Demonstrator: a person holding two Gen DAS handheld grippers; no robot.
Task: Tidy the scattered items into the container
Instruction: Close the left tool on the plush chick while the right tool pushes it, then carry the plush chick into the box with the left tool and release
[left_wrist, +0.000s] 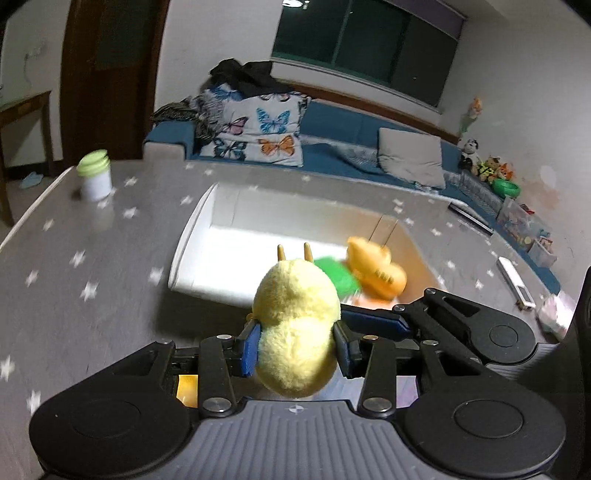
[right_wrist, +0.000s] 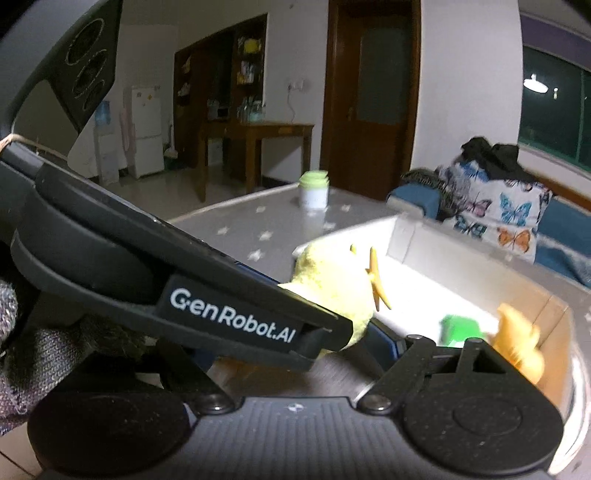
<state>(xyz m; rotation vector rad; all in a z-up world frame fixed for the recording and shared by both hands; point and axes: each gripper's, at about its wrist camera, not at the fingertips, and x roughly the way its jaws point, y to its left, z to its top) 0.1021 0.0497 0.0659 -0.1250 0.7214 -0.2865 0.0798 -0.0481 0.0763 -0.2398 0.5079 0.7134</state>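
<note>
My left gripper (left_wrist: 295, 345) is shut on a yellow plush chick (left_wrist: 295, 328) and holds it just before the near rim of a white box (left_wrist: 192, 236) on the table. Inside the box lie a green block (left_wrist: 338, 277) and an orange toy duck (left_wrist: 376, 269). In the right wrist view the left gripper's body crosses the frame and hides my right gripper's left finger; the chick (right_wrist: 332, 291), the box (right_wrist: 406, 236), the green block (right_wrist: 460, 328) and the duck (right_wrist: 517, 343) show beyond it. The right gripper's jaw state is hidden.
A white cup with a green lid (left_wrist: 94, 179) stands at the far left of the grey star-patterned table (left_wrist: 92, 277). A white remote (left_wrist: 515, 282) lies at the right edge. A blue sofa with cushions (left_wrist: 332, 147) runs behind the table.
</note>
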